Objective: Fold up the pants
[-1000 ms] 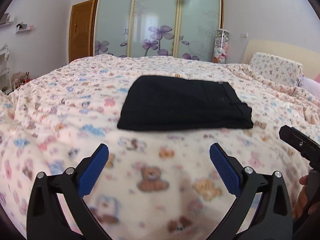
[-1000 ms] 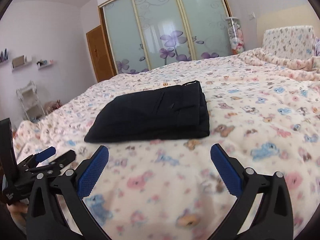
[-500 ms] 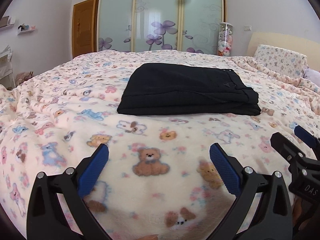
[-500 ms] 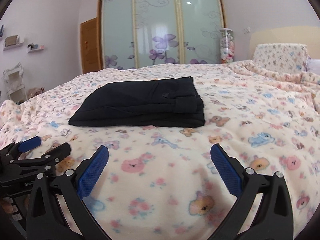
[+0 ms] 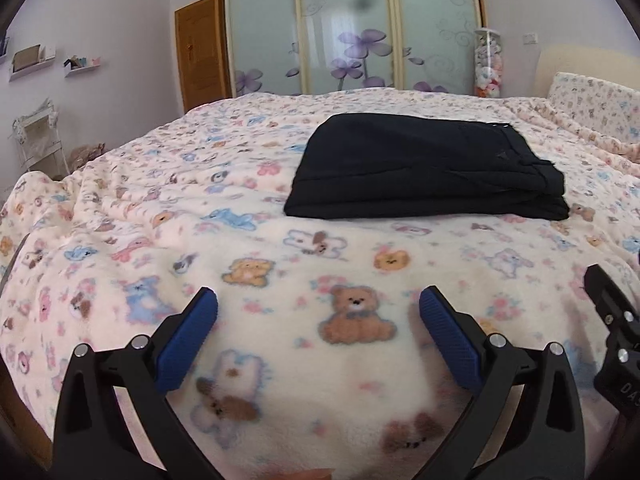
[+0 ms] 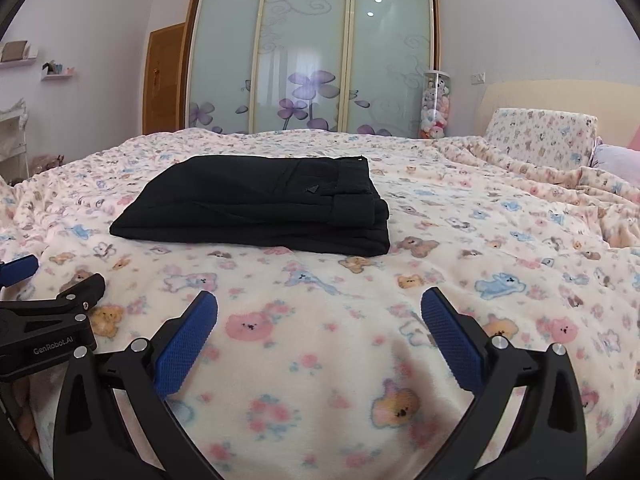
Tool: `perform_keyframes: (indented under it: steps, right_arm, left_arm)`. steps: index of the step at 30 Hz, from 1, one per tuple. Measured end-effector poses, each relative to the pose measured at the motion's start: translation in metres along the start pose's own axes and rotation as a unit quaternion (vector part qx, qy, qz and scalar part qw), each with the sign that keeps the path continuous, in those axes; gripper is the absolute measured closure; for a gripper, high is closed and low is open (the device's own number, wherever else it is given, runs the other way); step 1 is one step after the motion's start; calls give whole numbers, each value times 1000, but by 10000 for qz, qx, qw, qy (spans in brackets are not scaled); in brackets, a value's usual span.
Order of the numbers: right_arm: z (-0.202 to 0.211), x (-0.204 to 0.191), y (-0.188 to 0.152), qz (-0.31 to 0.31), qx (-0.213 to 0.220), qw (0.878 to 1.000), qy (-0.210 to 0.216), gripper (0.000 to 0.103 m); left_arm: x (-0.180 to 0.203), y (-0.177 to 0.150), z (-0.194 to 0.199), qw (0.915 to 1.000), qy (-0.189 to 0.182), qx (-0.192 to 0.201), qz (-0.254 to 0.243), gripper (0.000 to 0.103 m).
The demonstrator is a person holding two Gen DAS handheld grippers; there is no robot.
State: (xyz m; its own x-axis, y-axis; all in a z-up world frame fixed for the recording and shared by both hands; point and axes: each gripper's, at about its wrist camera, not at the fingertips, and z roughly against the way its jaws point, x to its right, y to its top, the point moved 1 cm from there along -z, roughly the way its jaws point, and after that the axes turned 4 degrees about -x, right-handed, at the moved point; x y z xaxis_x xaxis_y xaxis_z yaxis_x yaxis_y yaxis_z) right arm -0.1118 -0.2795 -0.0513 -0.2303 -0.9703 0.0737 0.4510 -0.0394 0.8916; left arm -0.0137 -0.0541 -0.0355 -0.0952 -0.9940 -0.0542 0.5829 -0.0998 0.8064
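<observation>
Black pants point(image 5: 424, 168) lie folded into a flat rectangular stack in the middle of the bed, also seen in the right wrist view as the pants point(image 6: 264, 204). My left gripper point(image 5: 318, 300) hovers open over the bedspread well short of them, nothing between its blue pads. My right gripper point(image 6: 319, 300) is likewise open and empty, back from the stack's near edge. The right gripper's body shows at the left wrist view's right edge, and the left gripper's body at the right wrist view's left edge.
A teddy-bear print blanket point(image 5: 200, 240) covers the whole bed. A pillow point(image 6: 540, 140) and headboard stand at the right. Sliding wardrobe doors point(image 6: 312, 60) with purple flowers, a wooden door and a tube of plush toys point(image 6: 434, 106) lie beyond the bed.
Both grippers have pulled back and lowered away from the folded pants, which now sit farther off. Both stay open. The pants have not moved.
</observation>
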Motion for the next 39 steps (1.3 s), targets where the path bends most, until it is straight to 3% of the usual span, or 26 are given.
perform_keyframes:
  steps: [18, 39]
  right_arm:
    - [0, 2, -1, -78, 16, 10000, 4, 1]
    - [0, 2, -2, -117, -30, 9999, 1, 1]
  left_arm:
    - [10, -2, 1, 9991, -317, 9, -281, 2]
    - [10, -1, -1, 9990, -360, -25, -271, 2]
